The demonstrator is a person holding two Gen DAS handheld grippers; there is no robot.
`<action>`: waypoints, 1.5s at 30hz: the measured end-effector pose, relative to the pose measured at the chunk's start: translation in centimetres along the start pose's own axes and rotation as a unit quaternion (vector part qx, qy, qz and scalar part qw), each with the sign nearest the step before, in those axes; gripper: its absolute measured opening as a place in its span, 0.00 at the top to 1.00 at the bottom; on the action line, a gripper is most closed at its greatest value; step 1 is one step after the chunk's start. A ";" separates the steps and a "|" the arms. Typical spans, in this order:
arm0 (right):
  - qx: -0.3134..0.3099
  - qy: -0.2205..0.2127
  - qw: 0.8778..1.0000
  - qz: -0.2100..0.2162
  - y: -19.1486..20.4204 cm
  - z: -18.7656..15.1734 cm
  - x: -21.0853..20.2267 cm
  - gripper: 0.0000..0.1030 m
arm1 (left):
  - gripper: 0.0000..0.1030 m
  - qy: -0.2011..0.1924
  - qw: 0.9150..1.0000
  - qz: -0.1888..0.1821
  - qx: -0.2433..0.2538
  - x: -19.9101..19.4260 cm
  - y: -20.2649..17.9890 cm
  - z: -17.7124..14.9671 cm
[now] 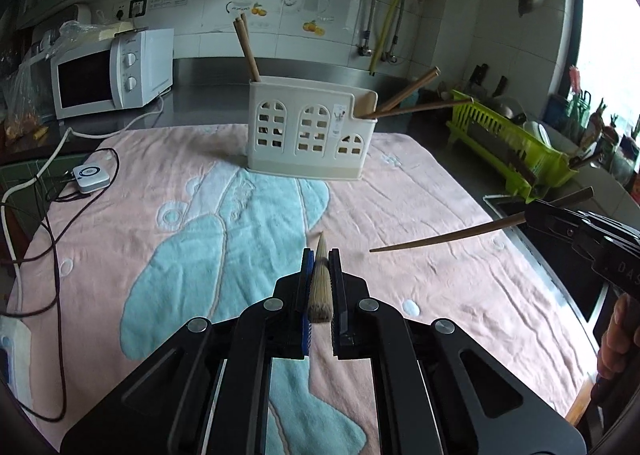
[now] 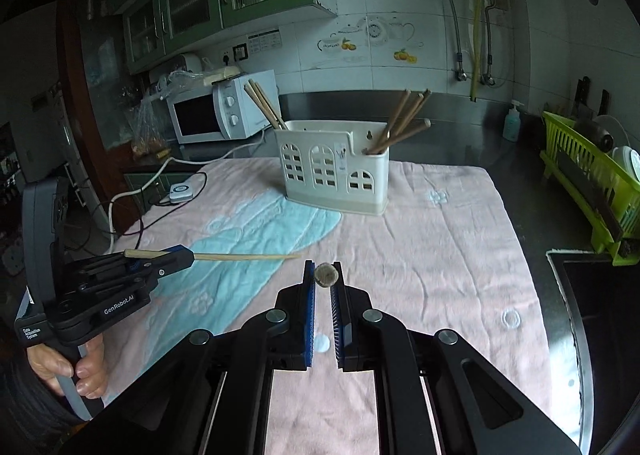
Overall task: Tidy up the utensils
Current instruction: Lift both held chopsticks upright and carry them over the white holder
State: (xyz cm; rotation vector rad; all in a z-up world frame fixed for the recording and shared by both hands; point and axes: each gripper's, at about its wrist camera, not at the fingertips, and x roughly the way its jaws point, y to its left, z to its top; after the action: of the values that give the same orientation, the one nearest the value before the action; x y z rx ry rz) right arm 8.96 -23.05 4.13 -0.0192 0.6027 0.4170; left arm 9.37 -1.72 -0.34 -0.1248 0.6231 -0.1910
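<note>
Wooden chopstick clamped in left gripper, level over towel, right gripper pinching dark chopstick, facing holder.

Readable stuff is pretty thin here. The left gripper, seen from the right wrist camera, is showing "GenRobot.AI" in white along its black body, plus a tiny white label near the handle that's looking like "Data Acquisition System", though it's small. From the other camera, the right gripper is showing the letters "DAS" on its side, with the rest cut off. The sticker on the utensil holder and the chart by the wall socket are coming out too blurry to read
</note>
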 end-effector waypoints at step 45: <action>-0.066 0.052 0.996 -0.026 -3.9 19.2 11.5 0.93 | 0.95 -0.115 0.991 0.053 0.032 5.1 1.4 23.9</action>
State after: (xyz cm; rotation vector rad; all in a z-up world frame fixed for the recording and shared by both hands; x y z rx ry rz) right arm 29.53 -19.71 13.27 -0.1834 0.6743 0.4065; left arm 27.74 -0.09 15.81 -0.0501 0.3914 -0.0914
